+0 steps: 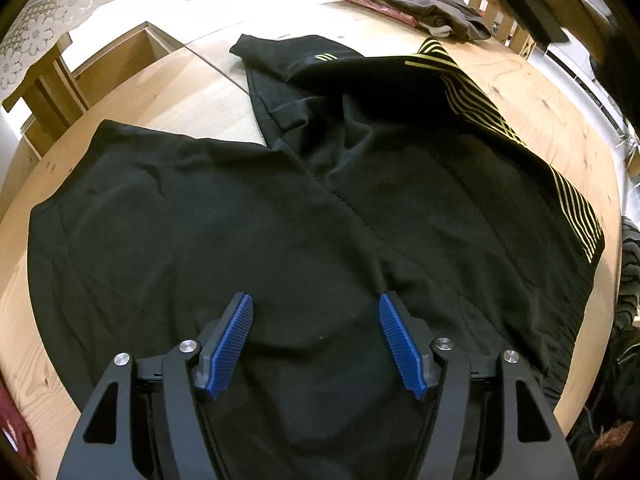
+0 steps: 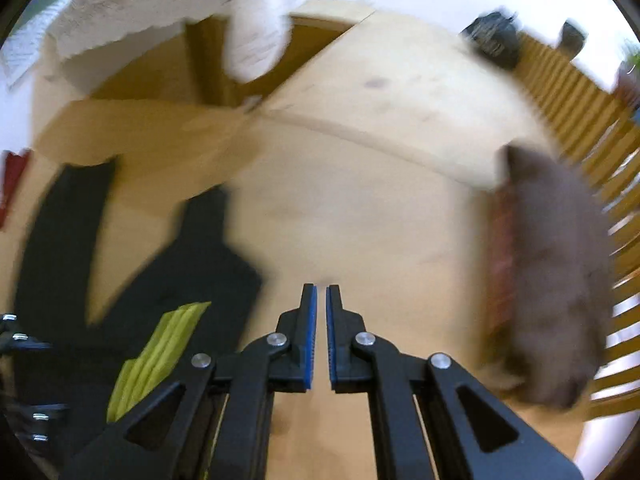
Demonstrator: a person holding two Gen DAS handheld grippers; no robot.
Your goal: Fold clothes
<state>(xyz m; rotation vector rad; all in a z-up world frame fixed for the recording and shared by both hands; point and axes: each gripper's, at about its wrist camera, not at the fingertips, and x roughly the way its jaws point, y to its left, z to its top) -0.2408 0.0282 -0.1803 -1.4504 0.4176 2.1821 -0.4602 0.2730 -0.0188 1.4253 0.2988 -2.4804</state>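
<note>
A pair of black trousers with yellow stripes (image 1: 304,208) lies spread on the wooden table (image 1: 160,92). My left gripper (image 1: 316,308) is open just above the trousers' waist area, blue pads apart, nothing between them. My right gripper (image 2: 321,300) is shut and empty above bare table, to the right of the trousers (image 2: 160,280), whose legs and a yellow-striped patch (image 2: 160,344) show at the left. The right wrist view is blurred by motion.
A pile of folded grey-brown and red clothes (image 1: 416,0) lies at the table's far right; it also shows in the right wrist view (image 2: 552,280). A wooden chair (image 1: 48,88) stands at the far left. A slatted railing (image 2: 580,128) runs behind the table.
</note>
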